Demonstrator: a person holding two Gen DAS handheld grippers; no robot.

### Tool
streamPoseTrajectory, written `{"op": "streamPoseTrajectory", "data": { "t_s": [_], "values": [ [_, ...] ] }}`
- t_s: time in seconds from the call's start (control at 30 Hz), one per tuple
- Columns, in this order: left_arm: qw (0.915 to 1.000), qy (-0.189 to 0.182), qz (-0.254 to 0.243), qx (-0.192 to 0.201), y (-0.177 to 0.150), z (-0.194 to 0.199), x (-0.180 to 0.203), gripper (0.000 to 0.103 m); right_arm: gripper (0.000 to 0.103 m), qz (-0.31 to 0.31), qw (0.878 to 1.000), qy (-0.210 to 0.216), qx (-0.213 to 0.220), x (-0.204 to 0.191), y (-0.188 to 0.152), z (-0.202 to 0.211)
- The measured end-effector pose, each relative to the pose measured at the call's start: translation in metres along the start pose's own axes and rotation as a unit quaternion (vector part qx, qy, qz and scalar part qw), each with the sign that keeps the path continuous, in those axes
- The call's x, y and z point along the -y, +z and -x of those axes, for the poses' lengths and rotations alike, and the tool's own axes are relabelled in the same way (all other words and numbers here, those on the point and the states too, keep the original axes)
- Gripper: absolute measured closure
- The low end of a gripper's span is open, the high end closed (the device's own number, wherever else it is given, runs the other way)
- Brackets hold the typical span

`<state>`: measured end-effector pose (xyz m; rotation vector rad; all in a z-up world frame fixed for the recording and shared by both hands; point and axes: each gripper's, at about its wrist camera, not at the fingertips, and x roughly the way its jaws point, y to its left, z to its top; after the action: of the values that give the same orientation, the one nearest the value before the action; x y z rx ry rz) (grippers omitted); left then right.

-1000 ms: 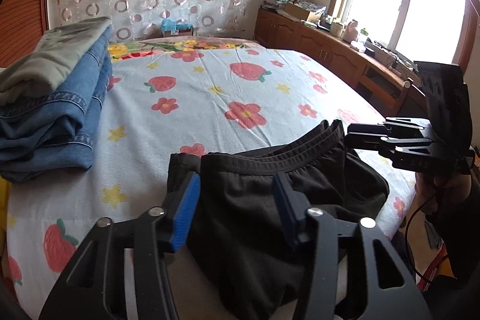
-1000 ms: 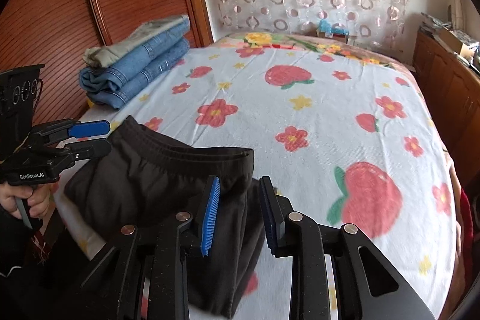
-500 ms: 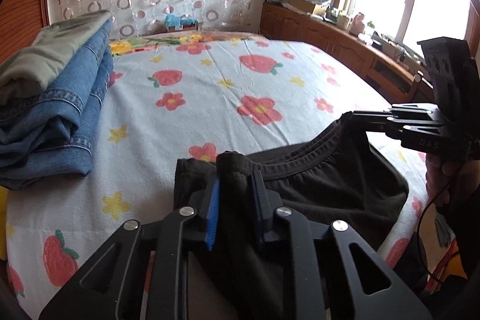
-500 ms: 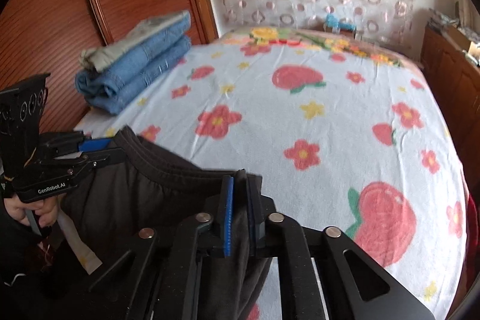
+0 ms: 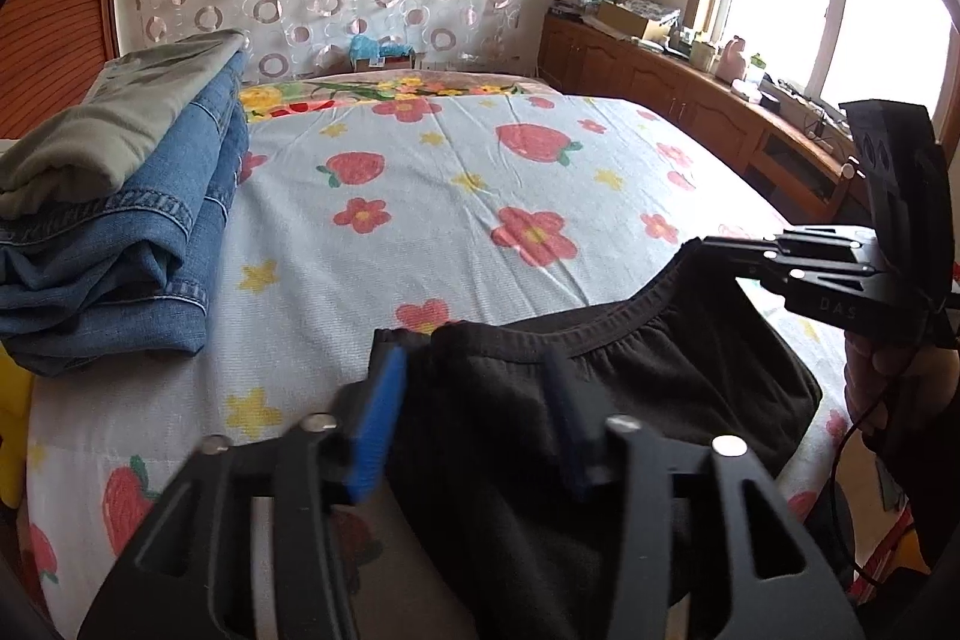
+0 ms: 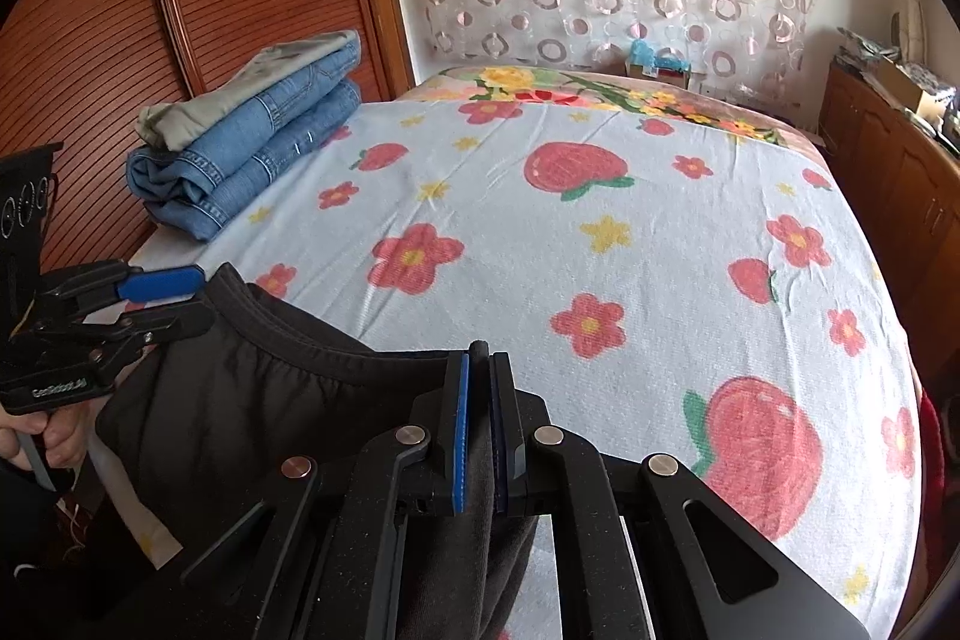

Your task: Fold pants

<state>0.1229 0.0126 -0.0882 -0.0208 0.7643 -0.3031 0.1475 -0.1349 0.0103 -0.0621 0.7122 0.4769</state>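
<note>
While the right gripper (image 6: pixel 478 424) stands clamped on the waistband of the black pants (image 6: pixel 252 400), with the dark cloth pinched between its blue pads and hanging down below them, the left gripper (image 5: pixel 474 430) has just been opening: its jaws stand apart, the waistband's other end lies between them, and neither pad presses on the cloth. From the right gripper's own view the left gripper (image 6: pixel 162 301) sits off to its left at the far end of the waistband, one blue finger above the cloth edge and the dark one below it, a hand (image 6: pixel 54 439) wrapped round its handle. The pants lie at the near edge of the bed (image 5: pixel 456 232), the waistband stretched in a shallow curve between the two grippers and the rest drooping off the edge. Ahead of the left gripper and to its left lies a stack of folded jeans (image 5: pixel 120 244) with a grey garment (image 5: pixel 114 136) on top.
</note>
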Motion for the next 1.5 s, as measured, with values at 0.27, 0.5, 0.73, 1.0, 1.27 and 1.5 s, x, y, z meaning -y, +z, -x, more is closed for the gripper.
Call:
{"op": "streamPoseTrajectory", "data": {
  "t_s": [0.27,0.5,0.73,1.0,1.27,1.5],
  "values": [
    [0.9993,-0.002,0.009,-0.036,-0.004,-0.015,-0.004,0.025,0.097,-0.001,1.000,-0.004,-0.002,0.002,-0.002,-0.001],
    [0.9986,0.010,0.007,-0.051,-0.012,-0.022,-0.004,0.025,0.097,0.001,1.000,-0.003,-0.006,0.004,-0.004,-0.003],
    [0.9988,0.015,-0.003,-0.046,-0.014,-0.022,-0.003,0.025,0.092,0.004,1.000,-0.009,-0.016,0.004,-0.006,-0.009],
    [0.9989,0.017,-0.005,-0.044,-0.015,-0.023,-0.003,0.025,0.076,-0.001,1.000,-0.015,-0.019,0.008,-0.009,-0.014],
    [0.9988,0.018,-0.008,-0.045,-0.015,-0.023,-0.002,0.024,0.068,-0.009,1.000,-0.015,-0.018,0.013,-0.010,-0.014],
    [0.9988,0.019,-0.010,-0.045,-0.015,-0.023,-0.002,0.024,0.058,-0.026,0.999,-0.031,-0.025,0.018,-0.007,-0.008]
  ]
}}
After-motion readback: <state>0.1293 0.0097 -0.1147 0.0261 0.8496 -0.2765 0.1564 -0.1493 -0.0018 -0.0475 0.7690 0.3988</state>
